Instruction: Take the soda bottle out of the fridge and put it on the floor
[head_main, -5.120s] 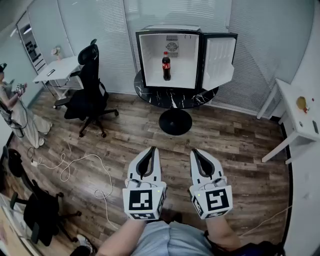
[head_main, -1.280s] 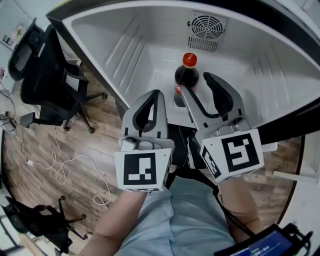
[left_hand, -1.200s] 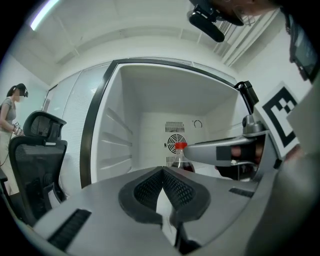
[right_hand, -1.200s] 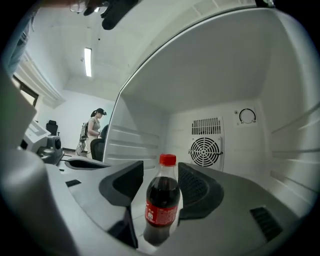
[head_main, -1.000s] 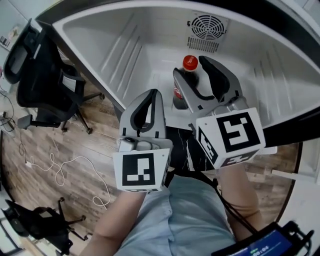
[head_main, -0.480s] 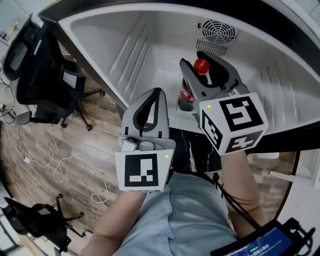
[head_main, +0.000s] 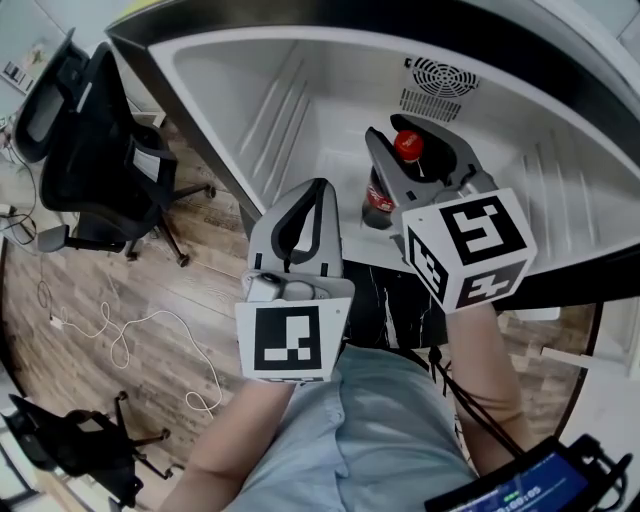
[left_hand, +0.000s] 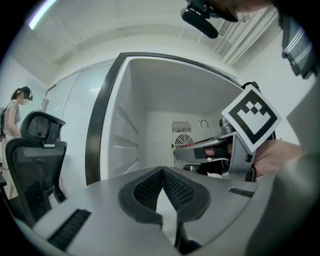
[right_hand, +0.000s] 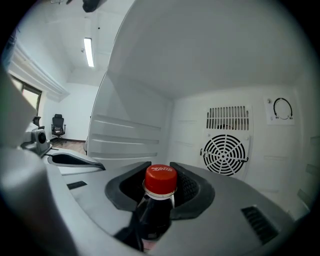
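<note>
The soda bottle (head_main: 379, 199), dark with a red cap, stands upright inside the white fridge (head_main: 260, 80) in front of the fan grille (head_main: 440, 78). My right gripper (head_main: 407, 138) reaches into the fridge, one jaw on each side of the bottle's neck. Its jaws are closing; in the right gripper view a narrow gap still shows between the bottle (right_hand: 159, 205) and the pads of that gripper (right_hand: 160, 166). My left gripper (head_main: 320, 185) hangs shut and empty just outside the fridge's front edge, its pads meeting (left_hand: 163, 170).
The fridge rests on a black marbled table (head_main: 390, 290). A black office chair (head_main: 90, 150) stands to the left on the wood floor, with a white cable (head_main: 120, 340) lying near it. A person (left_hand: 12, 110) stands far left.
The right gripper has pushed deeper into the fridge, from beside the bottle to straddling its neck, and its jaws have narrowed. The left gripper has barely moved.
</note>
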